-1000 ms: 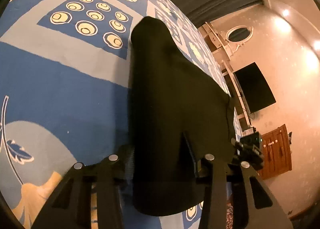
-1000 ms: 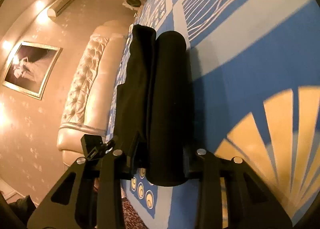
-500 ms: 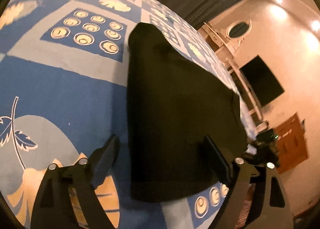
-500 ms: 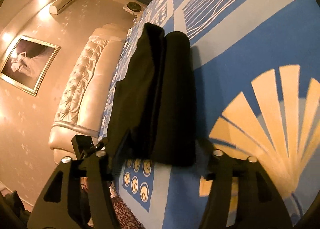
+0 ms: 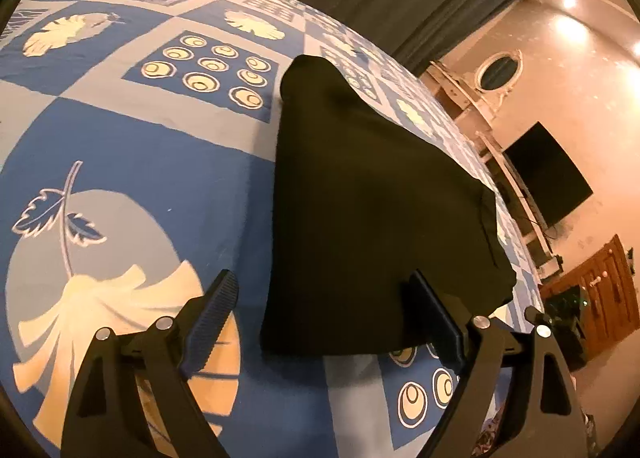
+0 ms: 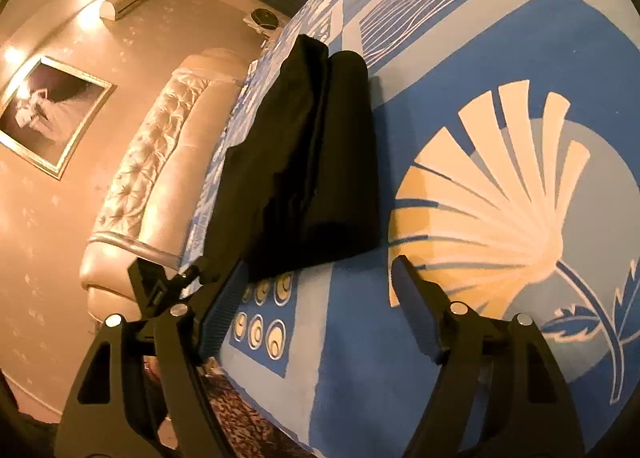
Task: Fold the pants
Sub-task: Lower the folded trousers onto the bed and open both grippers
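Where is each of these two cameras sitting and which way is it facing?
Left wrist: sits on the left tool, looking forward and down across the blue patterned bedspread at the folded black pants; its two fingers, spread wide, show at the bottom.
Right wrist: sits on the right tool, looking along the same pants toward a tufted headboard; its jaws are opening, with nothing between them.
Shared: the pants and the bedspread; each view catches a bit of the other tool.
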Tool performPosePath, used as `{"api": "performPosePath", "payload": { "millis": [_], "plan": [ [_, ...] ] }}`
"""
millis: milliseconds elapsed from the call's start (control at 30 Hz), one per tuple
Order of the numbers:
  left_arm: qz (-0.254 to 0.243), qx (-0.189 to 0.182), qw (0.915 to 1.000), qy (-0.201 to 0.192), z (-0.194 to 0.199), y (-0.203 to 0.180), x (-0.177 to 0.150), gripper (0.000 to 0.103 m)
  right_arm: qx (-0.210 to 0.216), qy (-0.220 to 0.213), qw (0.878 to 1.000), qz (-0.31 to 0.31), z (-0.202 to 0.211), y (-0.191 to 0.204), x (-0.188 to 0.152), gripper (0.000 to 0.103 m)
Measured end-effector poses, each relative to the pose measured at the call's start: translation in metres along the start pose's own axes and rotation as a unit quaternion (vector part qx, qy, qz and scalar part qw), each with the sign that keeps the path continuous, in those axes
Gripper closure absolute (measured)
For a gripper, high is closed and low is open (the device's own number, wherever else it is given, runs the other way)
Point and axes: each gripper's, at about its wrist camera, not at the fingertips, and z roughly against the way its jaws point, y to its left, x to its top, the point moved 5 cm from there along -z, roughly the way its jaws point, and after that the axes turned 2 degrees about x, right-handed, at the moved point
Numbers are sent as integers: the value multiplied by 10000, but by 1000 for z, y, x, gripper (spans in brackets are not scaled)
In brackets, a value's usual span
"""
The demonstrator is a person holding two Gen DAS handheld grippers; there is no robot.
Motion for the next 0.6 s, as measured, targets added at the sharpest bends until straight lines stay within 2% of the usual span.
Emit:
{"api": "performPosePath", "payload": {
  "millis": [267, 600],
  "plan": [
    [-8, 331, 9994, -81, 12, -1, -9, 17, -294, -46, 9994, 191, -1, 9, -10, 24],
    [-268, 1009, 9943, -200, 31, -11, -25, 17, -788, -110, 9962, 355, -7, 21, -20, 15]
  ]
}}
